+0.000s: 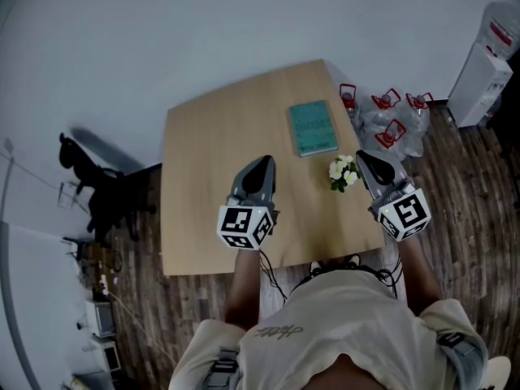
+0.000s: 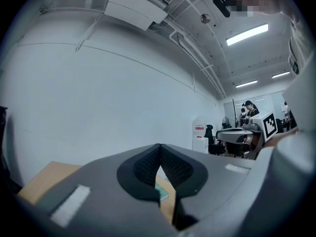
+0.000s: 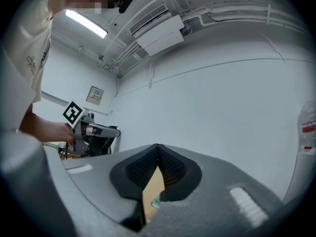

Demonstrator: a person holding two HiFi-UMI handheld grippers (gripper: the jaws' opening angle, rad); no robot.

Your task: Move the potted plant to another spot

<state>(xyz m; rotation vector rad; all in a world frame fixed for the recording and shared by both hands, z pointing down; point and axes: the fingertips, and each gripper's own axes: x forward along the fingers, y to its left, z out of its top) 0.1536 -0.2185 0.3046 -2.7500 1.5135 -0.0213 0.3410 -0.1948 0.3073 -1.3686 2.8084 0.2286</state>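
The potted plant (image 1: 343,171), a small bunch of white flowers with green leaves, stands on the wooden table (image 1: 211,145) near its right front corner. My right gripper (image 1: 362,158) hovers just right of the plant, apart from it, jaws closed tip to tip with nothing between them (image 3: 157,149). My left gripper (image 1: 266,162) hangs over the table's middle front, well left of the plant, and is also shut and empty (image 2: 160,150). Neither gripper view shows the plant. Both grippers point away from me, level.
A teal book (image 1: 313,127) lies on the table behind the plant. Several water bottles with red handles (image 1: 388,119) sit on the floor past the table's right edge. A white water dispenser (image 1: 486,59) stands far right; a dark stand (image 1: 91,187) is at left.
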